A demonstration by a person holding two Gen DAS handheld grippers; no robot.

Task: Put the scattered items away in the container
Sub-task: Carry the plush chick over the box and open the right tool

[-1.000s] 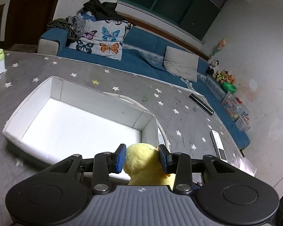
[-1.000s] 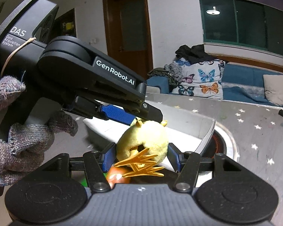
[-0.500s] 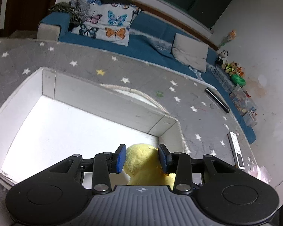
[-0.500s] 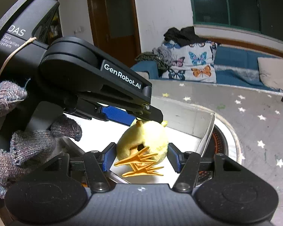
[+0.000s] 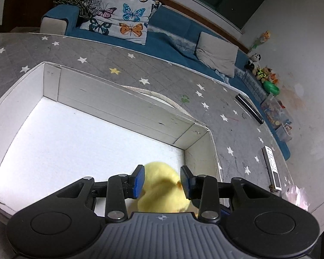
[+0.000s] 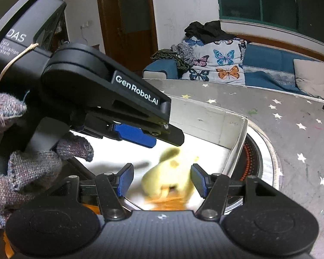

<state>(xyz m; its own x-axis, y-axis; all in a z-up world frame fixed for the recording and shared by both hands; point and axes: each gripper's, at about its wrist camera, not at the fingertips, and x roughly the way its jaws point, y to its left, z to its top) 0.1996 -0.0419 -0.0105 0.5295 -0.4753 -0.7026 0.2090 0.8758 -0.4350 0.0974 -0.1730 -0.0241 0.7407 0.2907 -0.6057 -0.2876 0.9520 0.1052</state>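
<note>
A yellow plush duck (image 5: pixel 159 192) with orange feet hangs over the near right corner of the white cardboard box (image 5: pixel 123 108). In the left wrist view my left gripper (image 5: pixel 162 180) has its blue pads tight against both sides of the duck. In the right wrist view the duck (image 6: pixel 168 177) is blurred and low between the fingers of my right gripper (image 6: pixel 162 180), with a gap at the left pad (image 6: pixel 126 179). The left gripper (image 6: pixel 162 140) reaches in from the upper left, held by a gloved hand (image 6: pixel 32 172). The box (image 6: pixel 216 118) holds nothing else that I can see.
The box stands on a grey table cover with stars (image 5: pixel 205 99), partly over a round burner (image 6: pixel 248 161). A white remote (image 5: pixel 272 168) and a black remote (image 5: pixel 249 109) lie near the right edge. A blue sofa (image 5: pixel 172 32) runs behind the table.
Both grippers came forward and down over the box with the duck. In the right wrist view the duck, sharp and filling the gap before, is now blurred, lower and clear of the left pad.
</note>
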